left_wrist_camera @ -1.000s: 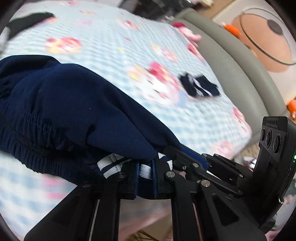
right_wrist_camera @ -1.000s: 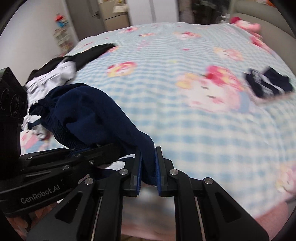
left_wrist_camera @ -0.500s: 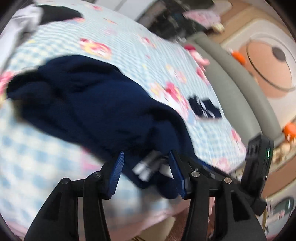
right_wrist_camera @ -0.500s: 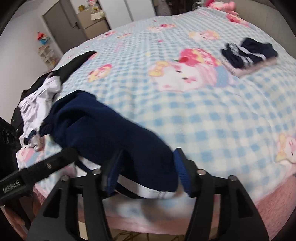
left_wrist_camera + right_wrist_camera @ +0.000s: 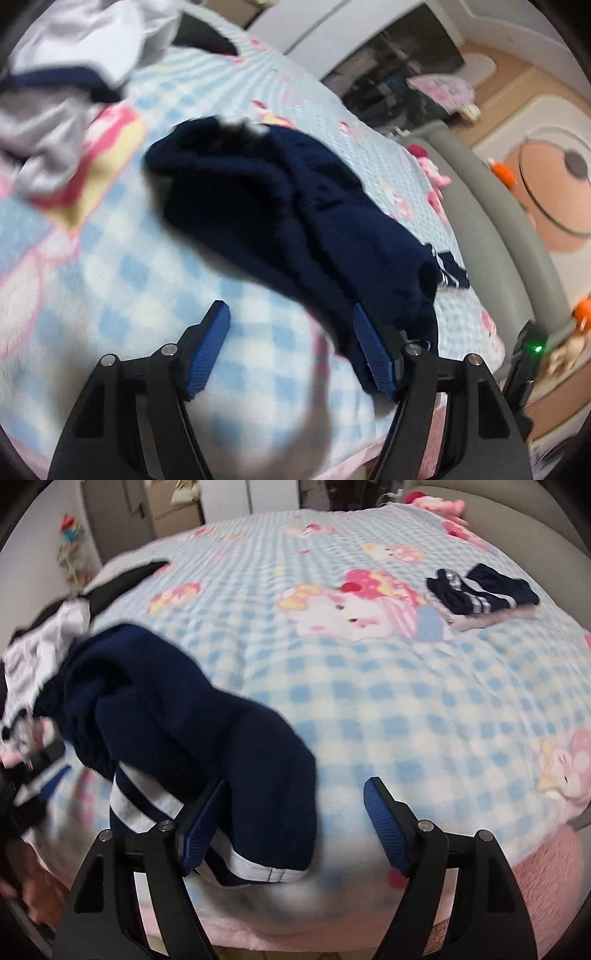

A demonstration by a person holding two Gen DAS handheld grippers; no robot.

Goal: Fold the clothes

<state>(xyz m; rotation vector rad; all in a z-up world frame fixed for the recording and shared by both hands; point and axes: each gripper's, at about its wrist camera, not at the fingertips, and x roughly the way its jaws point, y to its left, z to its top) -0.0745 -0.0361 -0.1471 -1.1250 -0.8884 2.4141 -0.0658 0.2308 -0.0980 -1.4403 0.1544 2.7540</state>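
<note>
While both jaws are opening, the left hand-held gripper (image 5: 290,347) and right hand-held gripper (image 5: 295,823) grasp nothing; the navy shorts (image 5: 177,716) slump lower left on the bed (image 5: 406,709), soft, light, best pinched at the striped hem (image 5: 255,867).

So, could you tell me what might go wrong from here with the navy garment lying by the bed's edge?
1. The navy garment lies bunched, not flat; folding it like this may come out lopsided.
2. Its striped hem sits at the bed's front edge, so a nudge could drag it off.
3. The right gripper and left gripper are opening, cloth against one finger of each; it may snag as they withdraw.
</note>
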